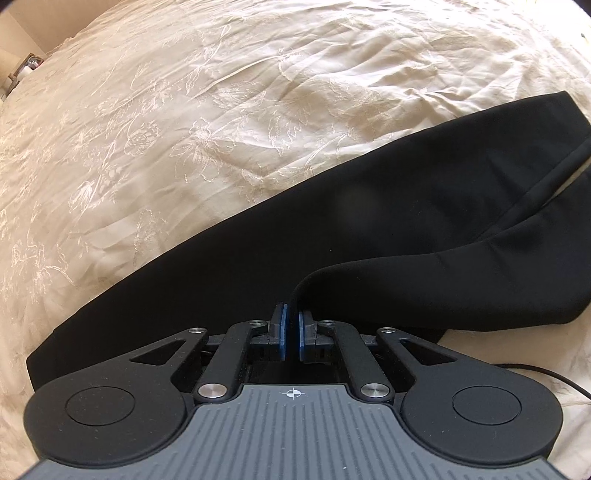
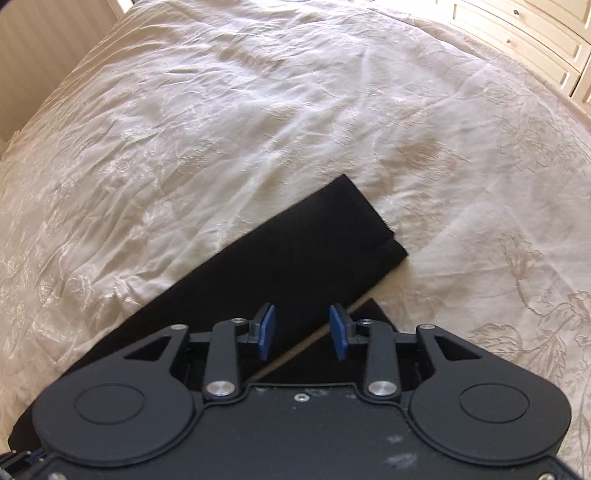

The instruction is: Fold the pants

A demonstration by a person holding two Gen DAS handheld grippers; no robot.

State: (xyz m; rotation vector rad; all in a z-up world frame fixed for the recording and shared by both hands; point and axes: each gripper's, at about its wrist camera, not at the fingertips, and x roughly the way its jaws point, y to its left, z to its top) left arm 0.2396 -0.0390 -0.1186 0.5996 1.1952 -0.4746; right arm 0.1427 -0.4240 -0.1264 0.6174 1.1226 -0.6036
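Black pants [image 1: 369, 221] lie on a cream embroidered bedspread [image 1: 184, 110]. In the left wrist view one leg lies flat from lower left to upper right. My left gripper [image 1: 292, 334] is shut on a raised fold of the pants fabric [image 1: 424, 291], which bulges to the right of the blue pads. In the right wrist view the pants [image 2: 314, 251] show two leg ends side by side with a thin strip of bedspread between them. My right gripper [image 2: 302, 330] is open and empty, above the gap between the legs.
The bedspread [image 2: 221, 110] stretches far ahead in both views. White drawers [image 2: 535, 33] stand at the upper right of the right wrist view. A thin black cable [image 1: 546, 376] lies on the bed at the right of the left wrist view.
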